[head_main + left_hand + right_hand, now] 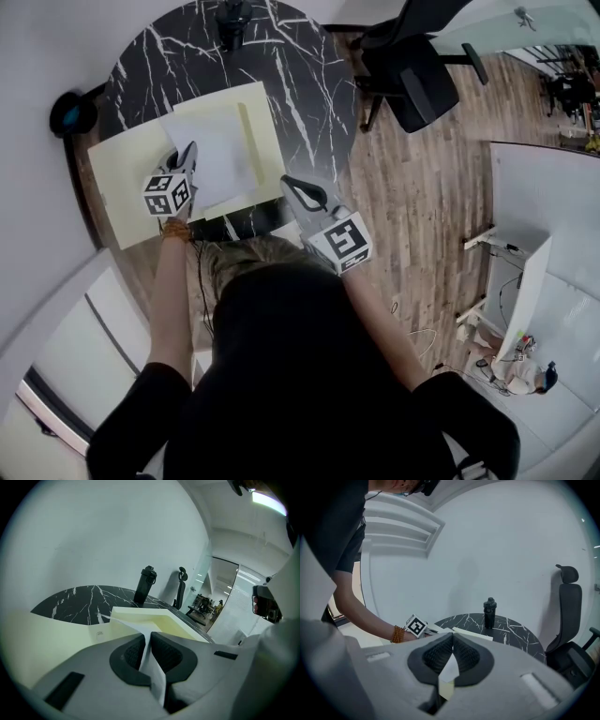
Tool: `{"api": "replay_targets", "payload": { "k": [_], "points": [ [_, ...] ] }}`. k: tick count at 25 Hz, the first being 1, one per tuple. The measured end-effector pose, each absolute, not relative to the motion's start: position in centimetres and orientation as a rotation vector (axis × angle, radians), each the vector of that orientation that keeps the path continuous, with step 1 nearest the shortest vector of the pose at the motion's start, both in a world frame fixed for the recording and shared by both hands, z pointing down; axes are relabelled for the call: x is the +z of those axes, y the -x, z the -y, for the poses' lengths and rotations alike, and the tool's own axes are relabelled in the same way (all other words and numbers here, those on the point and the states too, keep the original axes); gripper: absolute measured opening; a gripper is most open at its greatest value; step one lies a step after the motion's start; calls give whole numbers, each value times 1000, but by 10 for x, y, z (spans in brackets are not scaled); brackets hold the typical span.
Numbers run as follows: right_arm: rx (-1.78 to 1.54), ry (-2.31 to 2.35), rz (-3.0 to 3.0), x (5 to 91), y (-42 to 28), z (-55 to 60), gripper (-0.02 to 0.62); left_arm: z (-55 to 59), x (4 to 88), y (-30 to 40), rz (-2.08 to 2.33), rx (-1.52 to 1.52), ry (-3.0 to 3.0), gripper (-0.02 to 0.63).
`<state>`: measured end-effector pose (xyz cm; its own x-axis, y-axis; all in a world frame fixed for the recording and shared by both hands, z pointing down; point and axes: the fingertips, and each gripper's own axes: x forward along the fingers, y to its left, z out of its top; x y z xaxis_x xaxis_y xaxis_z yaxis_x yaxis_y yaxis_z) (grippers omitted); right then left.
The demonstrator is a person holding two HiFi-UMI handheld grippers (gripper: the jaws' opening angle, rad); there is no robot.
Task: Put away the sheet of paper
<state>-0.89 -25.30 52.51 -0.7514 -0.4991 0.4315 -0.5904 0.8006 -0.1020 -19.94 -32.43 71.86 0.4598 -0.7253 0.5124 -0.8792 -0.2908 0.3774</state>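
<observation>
Sheet of paper (225, 155), white, lies on the yellow folder (127, 173) on the marble table (309, 84) in my head view, its left edge at my left gripper (190, 150). Left gripper view: the jaws are clamped on that sheet's edge. Right gripper view: my right gripper (452, 636) has its jaws pressed together. A pale sliver shows behind the tips; I cannot tell whether it is gripped.
</observation>
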Motion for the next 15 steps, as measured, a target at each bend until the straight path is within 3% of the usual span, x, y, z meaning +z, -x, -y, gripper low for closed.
{"api": "replay_targets", "payload": {
  "k": [15],
  "points": [
    [337,-933,2589,523,-3,272,-2,335,735,168,1222,345,-2116,11]
  ]
}}
